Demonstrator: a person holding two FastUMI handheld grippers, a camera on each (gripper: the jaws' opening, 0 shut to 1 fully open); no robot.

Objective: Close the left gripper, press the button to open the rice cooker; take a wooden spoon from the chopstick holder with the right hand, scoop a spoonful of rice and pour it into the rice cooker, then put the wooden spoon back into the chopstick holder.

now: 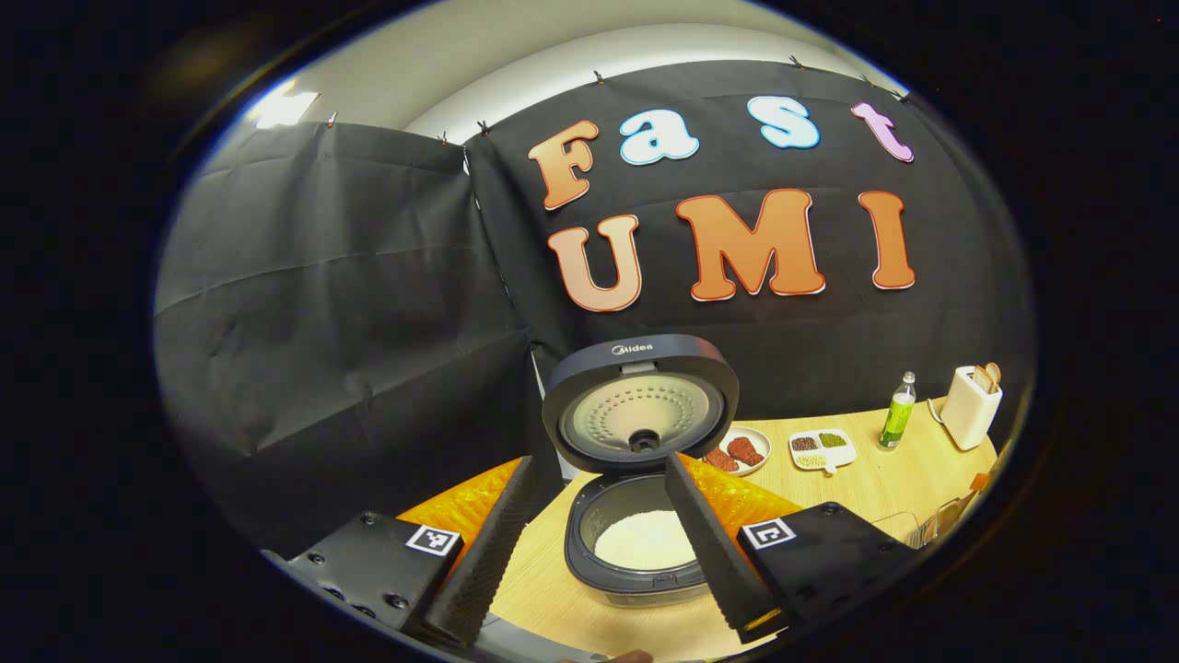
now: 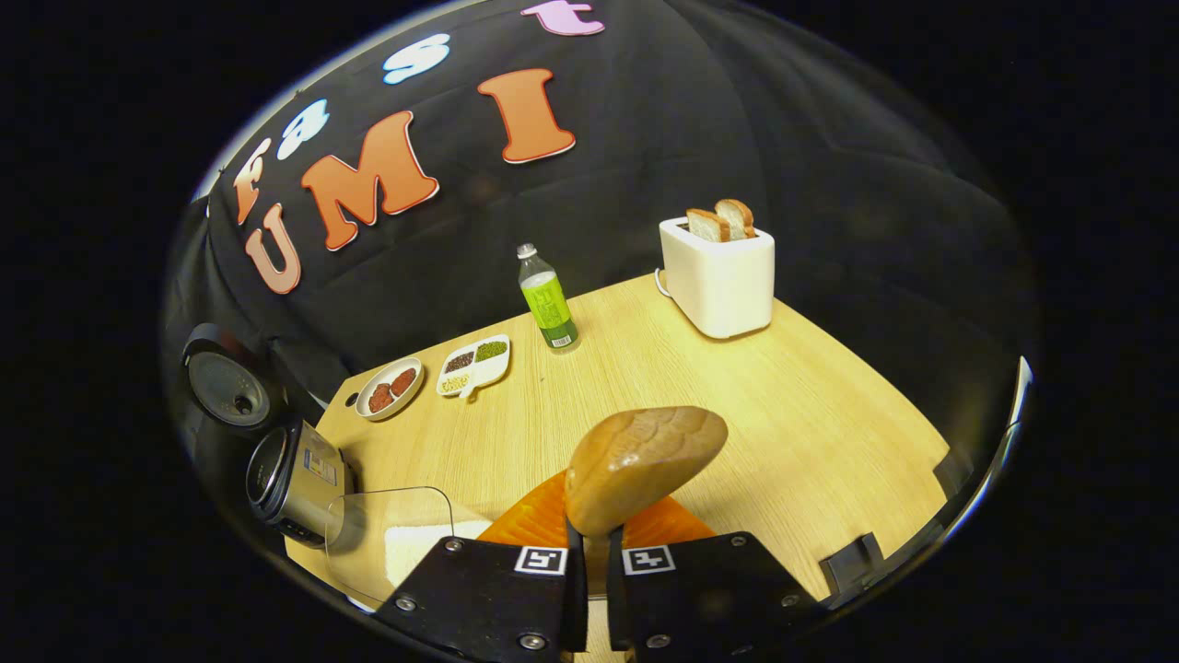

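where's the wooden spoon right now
In the right gripper view, the brown wooden spoon is clamped in the right gripper, its bowl raised above the light wooden table, in front of the white toaster.

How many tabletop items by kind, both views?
Appliances: 2, rice cooker, toaster
Dishes: 2, round plate, divided tray
Bottles: 1, green bottle
Clear containers: 1
Wooden spoons: 1
Total: 7
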